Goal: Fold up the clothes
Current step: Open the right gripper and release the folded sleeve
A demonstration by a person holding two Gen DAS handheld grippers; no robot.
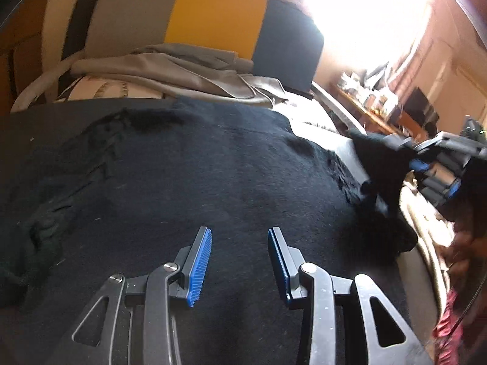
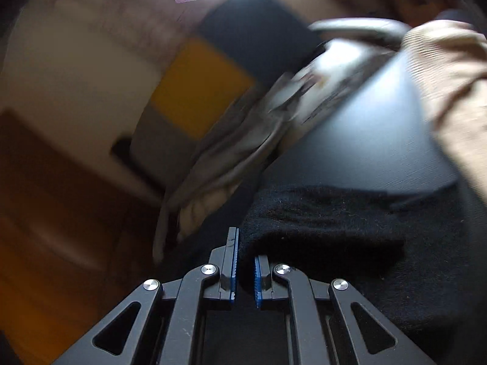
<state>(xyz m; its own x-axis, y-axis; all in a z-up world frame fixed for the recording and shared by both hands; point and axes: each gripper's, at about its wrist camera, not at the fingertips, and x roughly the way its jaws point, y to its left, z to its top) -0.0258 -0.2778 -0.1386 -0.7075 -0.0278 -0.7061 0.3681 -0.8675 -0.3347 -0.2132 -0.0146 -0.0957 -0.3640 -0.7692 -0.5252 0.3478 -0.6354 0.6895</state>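
Observation:
A black knit garment (image 1: 194, 167) lies spread over a dark table. My left gripper (image 1: 239, 237) hovers just above its middle, open and empty. In the left wrist view my right gripper (image 1: 414, 164) is at the garment's right edge, shut on a lifted fold of the black fabric (image 1: 380, 164). In the right wrist view the right gripper (image 2: 245, 254) has its blue pads close together with the black garment (image 2: 319, 228) pinched between them and draped off to the right.
A pile of grey clothes (image 1: 170, 70) lies beyond the garment, in front of a grey, yellow and navy cushion (image 1: 213, 15). A beige ribbed cloth (image 2: 450, 91) lies on the table's bare part (image 2: 365, 140). A cluttered wooden shelf (image 1: 374, 100) stands at the right.

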